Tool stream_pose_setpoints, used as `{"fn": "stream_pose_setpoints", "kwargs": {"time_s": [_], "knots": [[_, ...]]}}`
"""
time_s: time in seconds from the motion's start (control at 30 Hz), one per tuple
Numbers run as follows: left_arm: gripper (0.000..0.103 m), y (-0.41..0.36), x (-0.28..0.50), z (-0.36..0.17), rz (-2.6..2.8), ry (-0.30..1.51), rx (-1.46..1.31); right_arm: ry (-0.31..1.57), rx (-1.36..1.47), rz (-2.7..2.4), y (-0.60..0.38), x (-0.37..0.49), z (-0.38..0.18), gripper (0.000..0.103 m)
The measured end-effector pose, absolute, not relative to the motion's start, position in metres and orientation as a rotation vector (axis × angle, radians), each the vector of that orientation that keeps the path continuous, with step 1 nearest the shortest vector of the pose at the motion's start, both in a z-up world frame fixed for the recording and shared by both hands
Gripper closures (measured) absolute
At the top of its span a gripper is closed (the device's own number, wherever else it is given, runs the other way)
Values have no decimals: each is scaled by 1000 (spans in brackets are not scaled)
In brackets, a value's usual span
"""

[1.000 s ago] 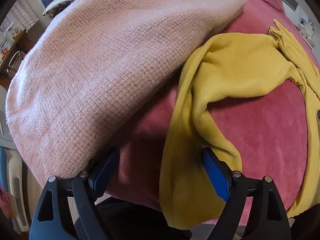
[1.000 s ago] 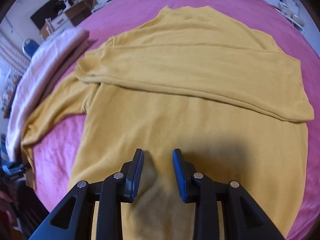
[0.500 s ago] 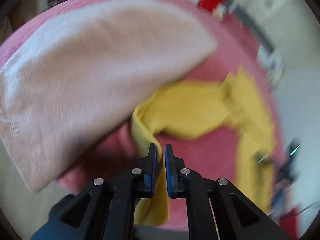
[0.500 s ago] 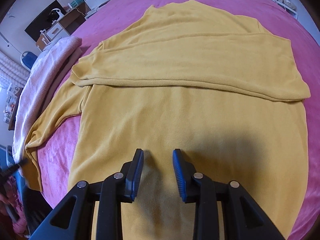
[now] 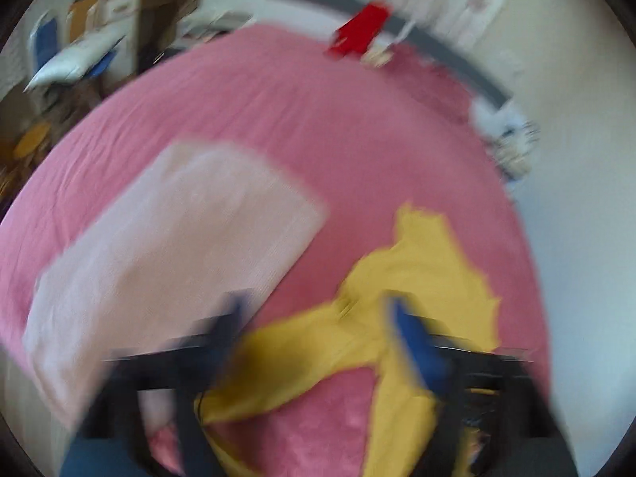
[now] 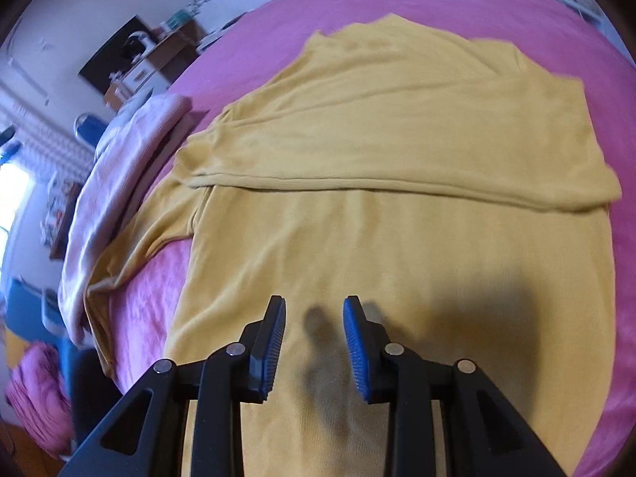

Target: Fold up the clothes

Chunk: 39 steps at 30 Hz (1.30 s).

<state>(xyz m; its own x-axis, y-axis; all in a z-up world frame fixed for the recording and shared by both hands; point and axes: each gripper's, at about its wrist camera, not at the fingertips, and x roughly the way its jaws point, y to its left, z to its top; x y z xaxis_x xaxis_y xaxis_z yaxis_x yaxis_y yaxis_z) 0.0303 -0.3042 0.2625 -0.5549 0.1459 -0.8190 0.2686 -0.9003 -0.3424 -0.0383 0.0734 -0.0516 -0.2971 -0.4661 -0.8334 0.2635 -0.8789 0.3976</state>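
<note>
two garments share the pink bed (image 6: 497,4): a yellow sweater (image 6: 397,206) spread flat in front of me and a folded pale pink sweater (image 6: 119,167) at about nine o'clock of it.

my right gripper (image 6: 314,342) hovers low over the sweater's near part with its fingers spread and nothing between them, just as it did a second ago. one sleeve (image 6: 417,167) lies folded straight across the chest. the other sleeve (image 6: 131,258) trails off toward eight o'clock, its cuff just beside the pink sweater near the bed's edge.

what changed is on the left. a second ago my left gripper (image 5: 318,346) was spread low by that loose sleeve, half a second ago it was pressed together at the cloth, and now its view is badly smeared by a fast swing. the blue pads look apart again, with yellow fabric (image 5: 417,302) bunched between and under them, though in this blur i cannot be sure whether anything is pinched. the pink sweater (image 5: 171,262) sits at ten o'clock in that view.

i judge the second sleeve is being carried in. the right view shows it not yet lying across the body, so that fold is unfinished, and the body fold comes after.
</note>
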Motion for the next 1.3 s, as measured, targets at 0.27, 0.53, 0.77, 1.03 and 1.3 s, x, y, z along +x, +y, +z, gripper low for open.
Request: {"fn": "stream_pose_setpoints", "kwargs": {"time_s": [0.27,0.53,0.77,1.03,1.3], "knots": [[14,-319,146,90,-2121,912,1734,-230,1575,-2175,58,-32,-65,72],[23,-277,157,47,-2187,536,1848,-160,1590,-2167,35,-22,-60,72],[91,-348,178,101,-2376,1109,1554,-123,1561,-2186,27,-35,-46,72],[91,-414,170,166,-2610,1274,1179,-210,1452,-2186,-15,-104,-30,72],[91,-441,189,189,-2758,1492,943,-172,1428,-2131,-88,-169,-31,72]]}}
